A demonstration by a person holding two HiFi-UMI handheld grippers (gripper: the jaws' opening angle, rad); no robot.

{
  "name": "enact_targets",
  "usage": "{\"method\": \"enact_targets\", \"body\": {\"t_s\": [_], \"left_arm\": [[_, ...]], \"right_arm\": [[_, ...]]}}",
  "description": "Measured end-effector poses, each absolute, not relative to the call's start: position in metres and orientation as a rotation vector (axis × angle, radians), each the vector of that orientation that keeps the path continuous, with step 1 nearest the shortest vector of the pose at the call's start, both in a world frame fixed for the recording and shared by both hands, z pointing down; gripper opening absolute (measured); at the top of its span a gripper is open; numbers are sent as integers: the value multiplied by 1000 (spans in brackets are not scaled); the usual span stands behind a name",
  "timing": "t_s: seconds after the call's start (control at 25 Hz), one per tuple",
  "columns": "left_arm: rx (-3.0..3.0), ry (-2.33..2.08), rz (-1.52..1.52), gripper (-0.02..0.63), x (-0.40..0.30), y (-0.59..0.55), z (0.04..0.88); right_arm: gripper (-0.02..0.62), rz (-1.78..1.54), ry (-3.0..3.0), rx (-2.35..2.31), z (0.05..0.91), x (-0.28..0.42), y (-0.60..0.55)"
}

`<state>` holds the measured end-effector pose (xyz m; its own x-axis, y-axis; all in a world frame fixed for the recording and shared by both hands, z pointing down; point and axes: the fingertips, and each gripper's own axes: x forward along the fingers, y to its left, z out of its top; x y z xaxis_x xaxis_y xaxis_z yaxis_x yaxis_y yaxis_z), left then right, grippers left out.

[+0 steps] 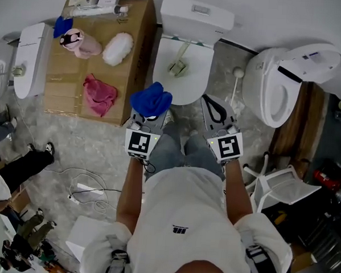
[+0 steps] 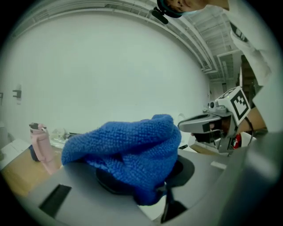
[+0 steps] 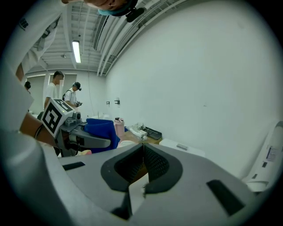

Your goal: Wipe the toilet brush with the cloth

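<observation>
My left gripper (image 1: 151, 110) is shut on a bunched blue cloth (image 1: 152, 98), held over the front rim of the middle white toilet (image 1: 181, 91). The cloth (image 2: 128, 143) covers the jaws of that gripper (image 2: 140, 178) in the left gripper view. A beige toilet brush (image 1: 177, 65) lies in that toilet's bowl, its handle slanting toward the back. My right gripper (image 1: 213, 105) hovers beside the bowl's right edge, shut with nothing in it; its fingers meet at the tip (image 3: 143, 149). The blue cloth (image 3: 101, 129) also shows in the right gripper view.
A cardboard-topped table (image 1: 65, 79) at left bears a pink bottle (image 1: 78, 42), a white fluffy pad (image 1: 117, 48) and a pink cloth (image 1: 100, 94). A white ball-topped stick (image 1: 237, 79) stands between the middle toilet and an open-lidded toilet (image 1: 287, 82). Cables (image 1: 82, 188) lie on the floor.
</observation>
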<state>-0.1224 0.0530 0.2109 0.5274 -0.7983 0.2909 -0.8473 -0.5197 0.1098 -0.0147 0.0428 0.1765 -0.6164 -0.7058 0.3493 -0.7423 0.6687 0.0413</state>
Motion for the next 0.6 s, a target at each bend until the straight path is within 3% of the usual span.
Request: {"method": "enact_targets", "body": {"t_s": [0.6], "left_arm": [[2502,-1300,433,147,-112,4,306]], "right_arm": [[-2,232,-2511,1111,274,-14,-6]]}}
